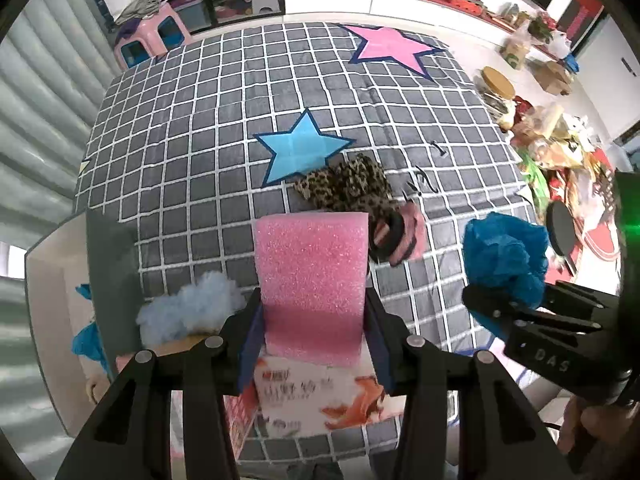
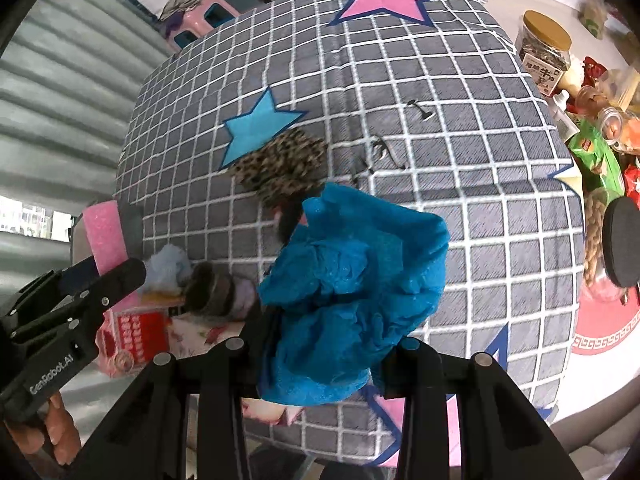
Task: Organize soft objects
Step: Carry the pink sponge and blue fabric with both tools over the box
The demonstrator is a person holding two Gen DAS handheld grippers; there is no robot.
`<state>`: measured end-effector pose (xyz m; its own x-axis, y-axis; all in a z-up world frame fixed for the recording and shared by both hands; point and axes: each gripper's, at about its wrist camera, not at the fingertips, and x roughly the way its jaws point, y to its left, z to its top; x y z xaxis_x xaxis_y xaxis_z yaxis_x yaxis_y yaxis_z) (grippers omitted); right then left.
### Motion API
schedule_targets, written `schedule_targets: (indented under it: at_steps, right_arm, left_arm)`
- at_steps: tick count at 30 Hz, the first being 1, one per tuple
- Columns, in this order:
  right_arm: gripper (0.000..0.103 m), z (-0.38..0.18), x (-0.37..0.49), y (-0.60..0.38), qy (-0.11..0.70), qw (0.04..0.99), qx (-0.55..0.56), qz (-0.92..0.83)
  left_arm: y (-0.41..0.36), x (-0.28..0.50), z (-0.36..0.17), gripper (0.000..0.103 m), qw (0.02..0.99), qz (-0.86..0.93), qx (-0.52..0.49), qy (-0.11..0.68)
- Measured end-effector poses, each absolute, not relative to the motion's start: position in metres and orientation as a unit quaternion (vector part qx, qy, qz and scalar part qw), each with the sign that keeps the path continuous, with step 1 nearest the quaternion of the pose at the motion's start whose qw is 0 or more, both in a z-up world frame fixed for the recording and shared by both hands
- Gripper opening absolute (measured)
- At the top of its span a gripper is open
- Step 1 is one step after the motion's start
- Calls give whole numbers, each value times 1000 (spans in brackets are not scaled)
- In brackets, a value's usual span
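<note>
Two grippers are at work, each holding one soft thing. The left gripper (image 1: 312, 316) is clamped on a single pink foam block (image 1: 312, 276), its two fingers pressing the block's sides; the block stands with its long axis running straight ahead along the fingers, its far end pointing toward the blue star (image 1: 302, 152) printed on the checked grey cover (image 1: 200, 120). The right gripper (image 2: 320, 344) is clamped on one crumpled blue cloth (image 2: 352, 300), a loose bunch with no clear long axis (it spills wide over both fingers).

On the cover lies one leopard-print piece (image 1: 348, 186), touching a lower point of the blue star, with one pink-and-black striped item (image 1: 394, 240) just beside it on the near side. One pale blue fluffy tuft (image 1: 188, 314) sits to the left of the foam, near a printed carton (image 1: 320, 396) that shows under the left gripper. Two full stars are in plain view on the cover, the blue one and a pink star (image 1: 388, 46) farther off.
</note>
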<state>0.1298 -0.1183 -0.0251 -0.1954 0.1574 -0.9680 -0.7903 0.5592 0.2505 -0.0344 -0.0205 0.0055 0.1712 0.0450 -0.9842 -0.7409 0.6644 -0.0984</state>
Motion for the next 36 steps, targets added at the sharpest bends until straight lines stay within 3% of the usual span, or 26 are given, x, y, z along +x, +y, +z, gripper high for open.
schedule_targets:
  at_steps: [18,36]
  right_arm:
    - [38,15,18,-153,644,565,-266,442]
    - [38,25,-102,-118,599,490,-338,535]
  left_arm:
    - [-62,-112,59,50,740,261,-274,556]
    - [-29,-249,69,50,703,367,-333,510]
